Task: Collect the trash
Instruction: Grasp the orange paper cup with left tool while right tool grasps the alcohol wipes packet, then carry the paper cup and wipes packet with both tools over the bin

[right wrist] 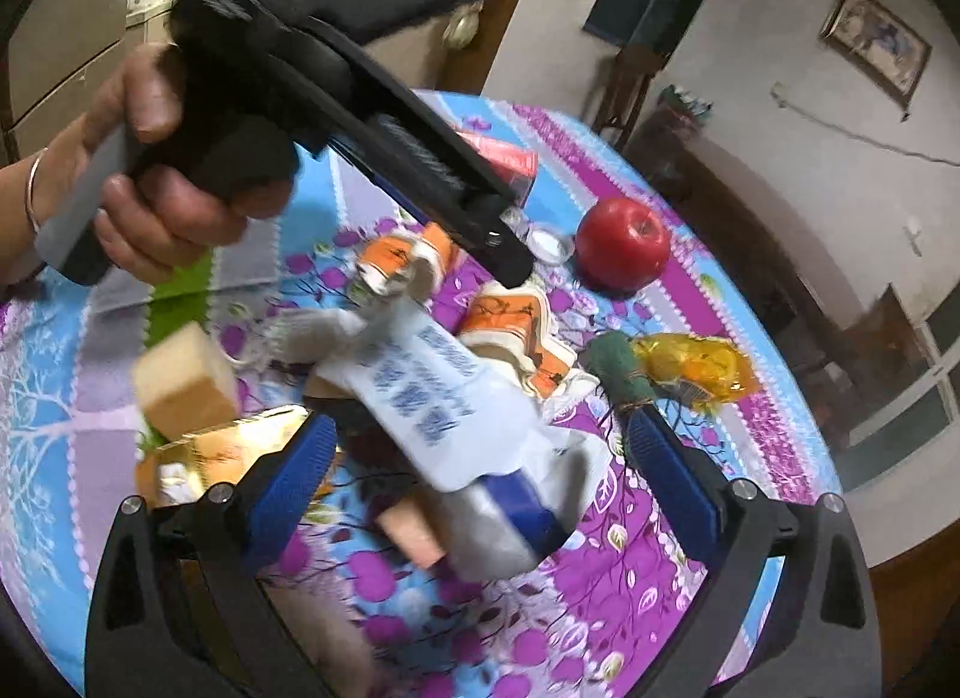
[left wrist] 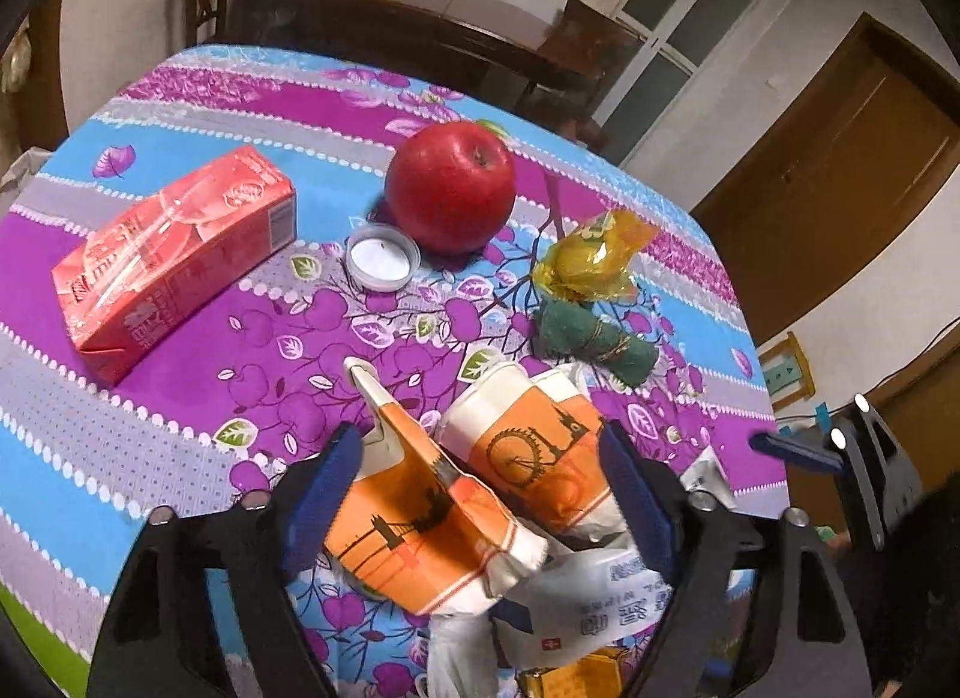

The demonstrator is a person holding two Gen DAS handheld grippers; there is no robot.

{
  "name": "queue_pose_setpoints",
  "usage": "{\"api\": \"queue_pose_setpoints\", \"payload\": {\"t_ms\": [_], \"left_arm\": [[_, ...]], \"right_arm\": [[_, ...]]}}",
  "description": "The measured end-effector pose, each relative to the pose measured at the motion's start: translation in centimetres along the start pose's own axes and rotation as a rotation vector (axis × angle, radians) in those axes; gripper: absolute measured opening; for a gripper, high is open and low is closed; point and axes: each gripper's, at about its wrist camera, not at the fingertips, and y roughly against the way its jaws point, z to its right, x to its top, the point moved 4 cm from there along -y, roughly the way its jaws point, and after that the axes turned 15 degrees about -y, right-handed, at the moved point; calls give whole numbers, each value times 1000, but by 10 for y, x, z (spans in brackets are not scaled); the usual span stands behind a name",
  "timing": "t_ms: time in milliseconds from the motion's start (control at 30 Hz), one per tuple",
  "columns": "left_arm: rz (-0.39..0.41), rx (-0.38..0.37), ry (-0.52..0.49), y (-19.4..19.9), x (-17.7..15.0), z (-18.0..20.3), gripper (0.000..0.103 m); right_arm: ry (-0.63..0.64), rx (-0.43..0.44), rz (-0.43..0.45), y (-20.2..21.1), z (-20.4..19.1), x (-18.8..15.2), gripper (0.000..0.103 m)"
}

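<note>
The left hand-held gripper (left wrist: 480, 488) was wide open, with its blue pads on either side of the crushed paper cups (left wrist: 462, 494). Nothing was pinched yet. The cups lay right between the pads, at about 12 o'clock from it and very close. Their long side ran from 7 o'clock to 1 o'clock in the left view, so the pads looked set to close across them. I think the left one was nearer to the cups.

The right hand-held gripper (right wrist: 480, 494) was wide open too. A white wipes packet (right wrist: 444, 416) showed between its pads, blurry, and I could not tell if it was touching them. The packet's long side ran from 11 o'clock to 5 o'clock.

The trash sat in a heap on the tabletop (left wrist: 180, 386) with the flowery cloth. Past it, at 12 o'clock, stood a red apple (left wrist: 450, 188), with a white cap (left wrist: 383, 257) just beside it. A red carton (left wrist: 174, 254) lay at 10 o'clock and a yellow wrapper (left wrist: 591, 260) at 1 o'clock.

Only the right view showed the person's hand (right wrist: 144, 182) on the left handle and a tan block (right wrist: 183, 386). Only the left view showed the whole carton.
</note>
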Motion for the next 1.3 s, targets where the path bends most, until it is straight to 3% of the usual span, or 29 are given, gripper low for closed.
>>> {"api": "queue_pose_setpoints", "payload": {"t_ms": [33,67,100,133,200,600,867,1067,1167,1300], "left_arm": [[-13,-10,11,-3,-1,-2,62],[-32,-29,24,-7,-3,-4,51],[-46,-46,31,-10,-5,-6,32],[-46,-72,50,-12,-7,-8,23],[-31,-51,57,-9,-8,-11,11],[129,34,9,68,-16,1,11],[234,155,-147,126,-46,42,11],[284,147,-211,158,-69,69,11],[311,147,-250,172,-83,86,11],[330,93,-288,185,-103,104,11]], "right_arm": [[-4,14,-19,-3,2,-2,84],[-2,12,-45,-8,3,-6,60],[-5,20,-58,-11,3,-9,48],[-25,33,-49,-9,3,-11,43],[-51,45,-34,-7,2,-16,39],[-162,5,180,67,-4,-21,37],[-394,-143,410,151,-14,-44,37],[-616,-232,522,191,-26,-79,37],[-670,-303,544,197,-38,-94,37],[-720,-398,570,199,-54,-110,37]]}}
